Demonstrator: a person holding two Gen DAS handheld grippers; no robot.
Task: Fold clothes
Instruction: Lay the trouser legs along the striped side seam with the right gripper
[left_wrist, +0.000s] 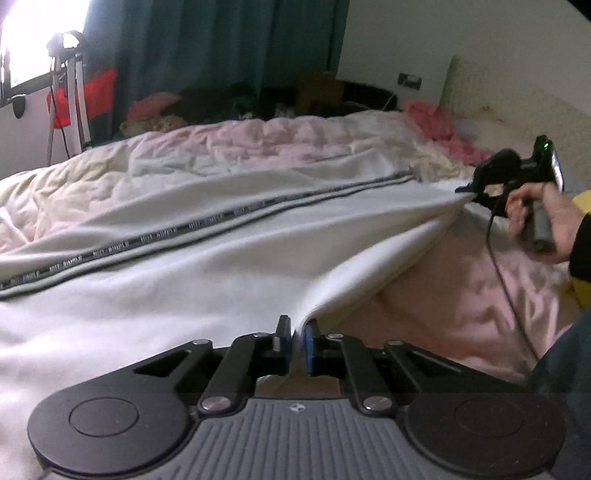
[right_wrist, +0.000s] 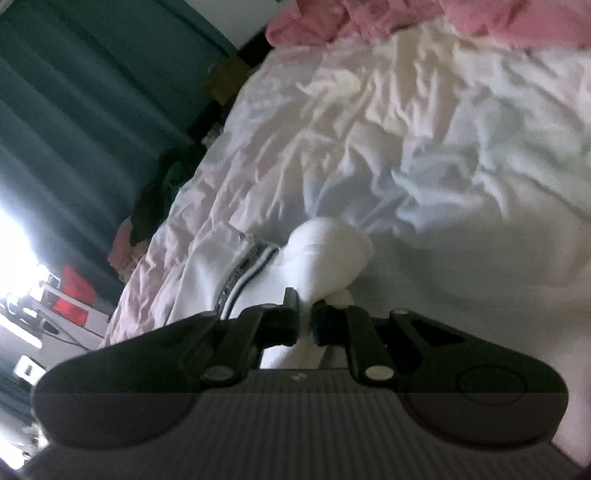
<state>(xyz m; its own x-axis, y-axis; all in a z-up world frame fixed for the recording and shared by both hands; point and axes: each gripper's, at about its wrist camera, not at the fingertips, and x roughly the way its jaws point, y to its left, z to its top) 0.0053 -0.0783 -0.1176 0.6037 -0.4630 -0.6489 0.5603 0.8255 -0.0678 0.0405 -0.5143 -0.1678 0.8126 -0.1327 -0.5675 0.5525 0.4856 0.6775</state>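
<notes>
White striped-trim garment edge pinched in left gripper; its far corner clamped by right gripper. Cloth stretched between them over pink quilted bedspread. Judged step: lifting edge; next, carry across evenly.

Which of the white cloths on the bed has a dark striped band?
The garment held by both tools, left and right. The quilt under it has no band.
</notes>
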